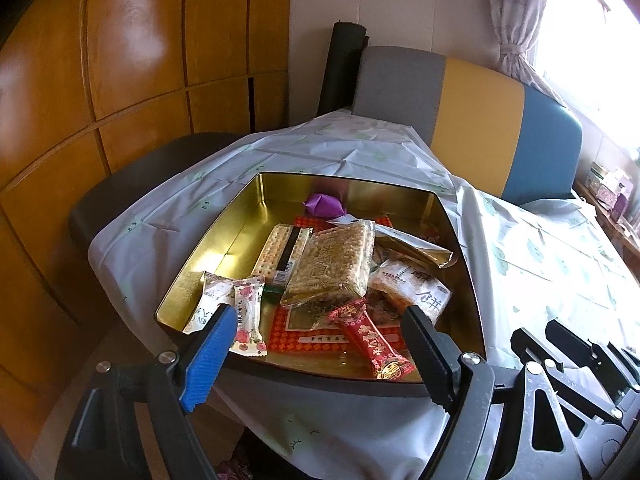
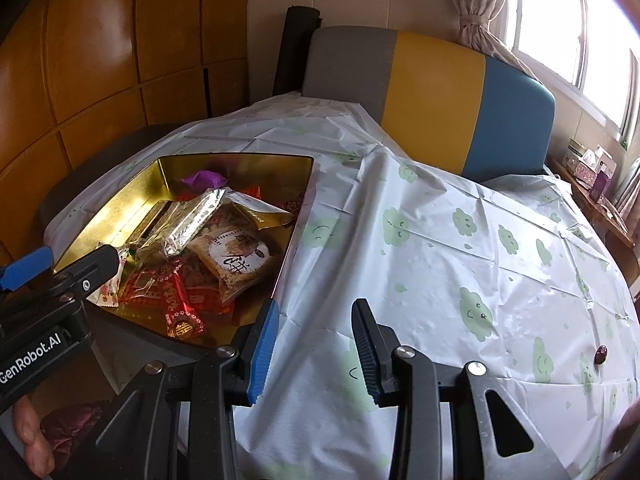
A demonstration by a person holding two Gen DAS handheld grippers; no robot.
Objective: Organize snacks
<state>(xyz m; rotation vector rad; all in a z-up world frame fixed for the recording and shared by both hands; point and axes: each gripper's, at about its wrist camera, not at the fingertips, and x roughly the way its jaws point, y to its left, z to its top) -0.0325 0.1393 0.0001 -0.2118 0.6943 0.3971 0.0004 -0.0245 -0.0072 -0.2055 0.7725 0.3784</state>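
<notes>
An open gold tin (image 1: 240, 216) sits on the table and holds several snack packs. They include a clear rice-cake pack (image 1: 332, 264), a long cracker pack (image 1: 280, 248), a red candy bar (image 1: 372, 340), white flowered packets (image 1: 248, 312) and a purple wrapped sweet (image 1: 324, 204). My left gripper (image 1: 320, 316) hovers open over the tin's near edge, with nothing between its fingers. My right gripper (image 2: 316, 308) is over the bare tablecloth just right of the tin (image 2: 120, 200). Its jaws stand narrowly apart and hold nothing. A small dark round sweet (image 2: 601, 350) lies alone on the cloth at the right.
A white tablecloth (image 2: 440, 240) with green cloud prints covers the table. A chair with a grey, yellow and blue back (image 1: 480, 120) stands behind it, with wooden cabinets (image 1: 120, 60) at the left. Small boxes (image 2: 592, 164) line the window sill. A person's hand (image 2: 32, 440) holds the left gripper (image 2: 72, 258).
</notes>
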